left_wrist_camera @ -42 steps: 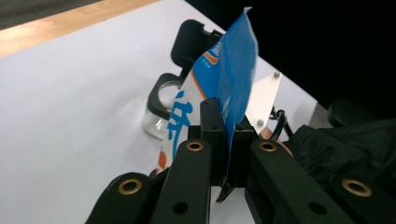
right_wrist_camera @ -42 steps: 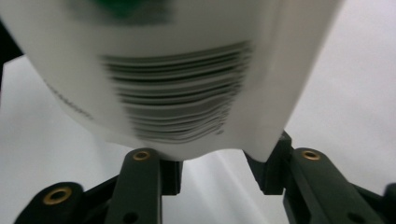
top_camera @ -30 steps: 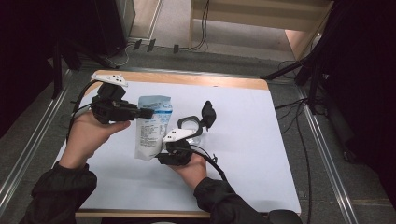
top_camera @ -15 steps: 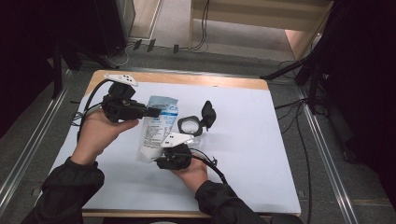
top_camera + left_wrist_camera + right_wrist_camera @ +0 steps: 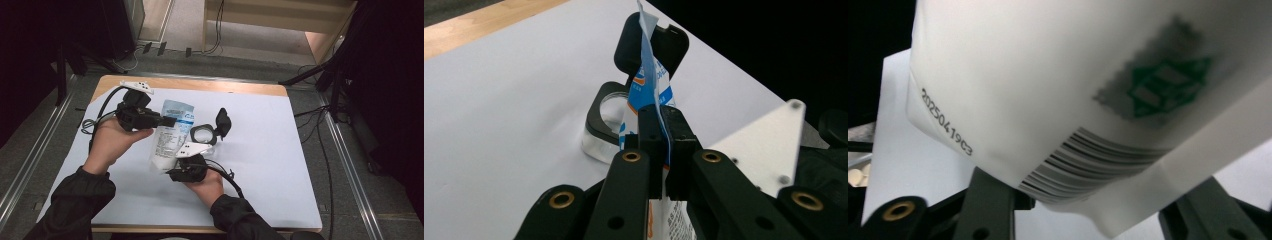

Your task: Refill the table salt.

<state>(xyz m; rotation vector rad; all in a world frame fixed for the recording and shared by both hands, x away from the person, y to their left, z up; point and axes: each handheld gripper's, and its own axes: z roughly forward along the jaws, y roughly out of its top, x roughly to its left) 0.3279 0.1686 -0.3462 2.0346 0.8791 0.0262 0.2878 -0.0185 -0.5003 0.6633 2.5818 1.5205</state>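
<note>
In the high view, a white pouch [image 5: 170, 137] with blue print lay lengthwise just left of the middle of the frame, on the white sheet [image 5: 280, 165] that covered the wooden surface [image 5: 225, 86]. Its blue-printed top pointed toward the upper part of the frame and its plain white bottom toward the person.

The left tongs [image 5: 169, 121] came in from the left of the frame, held in the person's left hand [image 5: 111, 141], and were clamped on the upper edge of the pouch. In the left gripper view the two black jaws stood pressed together with the thin, blue-and-white edge of the pouch [image 5: 650, 95] pinched between their pads and rising above them.

The right tongs [image 5: 172, 170] sat at the lower end of the pouch, held in the right hand [image 5: 207, 184] near the lower middle of the frame. In the right gripper view the white bottom of the pouch [image 5: 1088, 90], with a barcode, a printed date code and a green mark, lay across and above the jaws, which stood well apart at either lower corner. Those jaws had just been opening, and whether their pads pressed on the pouch could not be told.

Just right of the pouch, a clear container [image 5: 203, 135] with a black rim stood on the sheet, its black hinged lid [image 5: 223, 121] raised; it showed behind the pouch in the left gripper view [image 5: 605, 117].
</note>
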